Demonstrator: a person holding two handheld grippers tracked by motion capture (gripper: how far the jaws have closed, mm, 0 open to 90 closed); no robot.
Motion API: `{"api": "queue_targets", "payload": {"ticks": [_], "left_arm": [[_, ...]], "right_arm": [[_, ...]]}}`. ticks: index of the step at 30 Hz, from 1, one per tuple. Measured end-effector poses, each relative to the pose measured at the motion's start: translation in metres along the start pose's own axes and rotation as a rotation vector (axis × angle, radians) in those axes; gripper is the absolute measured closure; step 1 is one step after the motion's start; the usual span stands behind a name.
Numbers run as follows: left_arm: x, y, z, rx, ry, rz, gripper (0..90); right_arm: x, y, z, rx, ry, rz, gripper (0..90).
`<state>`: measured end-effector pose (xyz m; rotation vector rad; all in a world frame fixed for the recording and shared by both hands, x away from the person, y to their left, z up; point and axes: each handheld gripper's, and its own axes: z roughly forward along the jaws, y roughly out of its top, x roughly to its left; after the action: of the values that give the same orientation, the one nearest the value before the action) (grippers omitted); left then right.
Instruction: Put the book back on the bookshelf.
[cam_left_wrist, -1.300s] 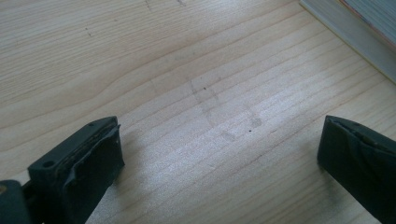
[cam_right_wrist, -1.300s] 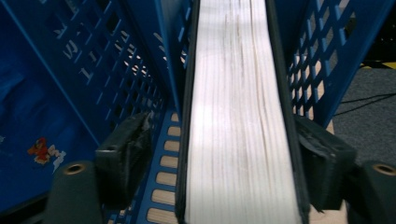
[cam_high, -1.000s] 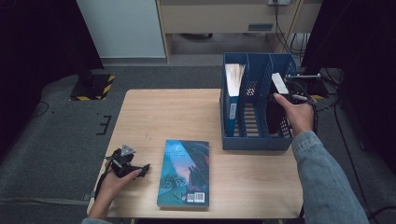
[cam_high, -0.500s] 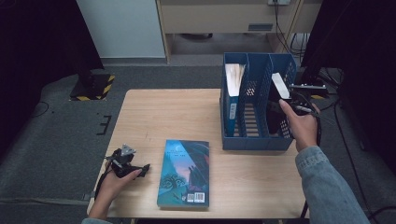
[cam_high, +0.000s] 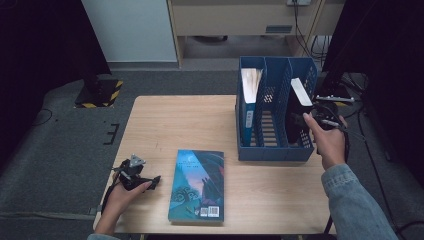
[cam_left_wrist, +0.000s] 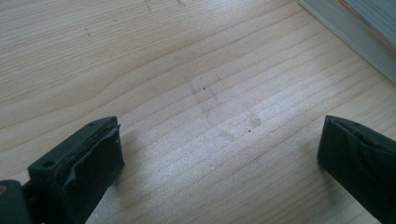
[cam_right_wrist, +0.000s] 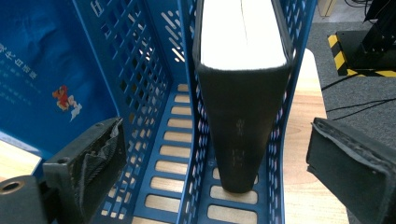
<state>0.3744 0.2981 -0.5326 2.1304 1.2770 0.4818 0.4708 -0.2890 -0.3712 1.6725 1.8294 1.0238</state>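
Black book (cam_right_wrist: 240, 107) upright on end in rack's (cam_high: 272, 152) right slot, spine near; perforated blue plastic. Right gripper (cam_right_wrist: 215, 172) just opened, clear of it; left gripper (cam_left_wrist: 219, 158) spread.

The table (cam_high: 160, 125) is pale, matt wood with visible grain. The blue file rack (cam_right_wrist: 154, 107) looks like smooth perforated plastic. The black book (cam_right_wrist: 240, 126) has a matt cover and white paper pages.

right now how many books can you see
3: a teal book lying flat on the table, a blue book standing in the file rack's left slot, a black book standing in its right slot. None seems hidden.
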Motion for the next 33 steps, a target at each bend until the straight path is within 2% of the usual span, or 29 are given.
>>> {"api": "queue_targets", "payload": {"ticks": [4, 8, 15, 17, 21, 27, 33], "left_arm": [[0.0, 0.0, 0.0, 0.0, 0.0, 0.0, 0.0], [0.0, 0.0, 0.0, -0.001, 0.0, 0.001, 0.0], [0.0, 0.0, 0.0, -0.001, -0.001, 0.002, 0.0], [0.0, 0.0, 0.0, -0.003, -0.003, 0.004, 0.0], [0.001, -0.001, 0.0, -0.009, -0.006, 0.007, 0.0], [0.0, -0.002, 0.001, -0.026, -0.001, 0.0, 0.0], [0.0, -0.004, 0.001, -0.045, -0.004, 0.007, 0.0]], "right_arm": [[-0.001, -0.009, -0.003, -0.003, 0.004, -0.016, 5.4], [0.001, -0.017, -0.005, -0.011, -0.017, -0.046, 5.7], [0.015, -0.033, -0.018, -0.06, 0.023, -0.066, 9.2], [0.02, -0.037, -0.022, -0.05, 0.02, -0.089, 10.5], [0.029, -0.047, -0.027, -0.065, 0.06, -0.118, 12.9], [0.047, -0.064, -0.03, -0.032, 0.166, -0.162, 14.2], [0.067, -0.08, -0.029, -0.026, 0.213, -0.223, 13.4]]}}
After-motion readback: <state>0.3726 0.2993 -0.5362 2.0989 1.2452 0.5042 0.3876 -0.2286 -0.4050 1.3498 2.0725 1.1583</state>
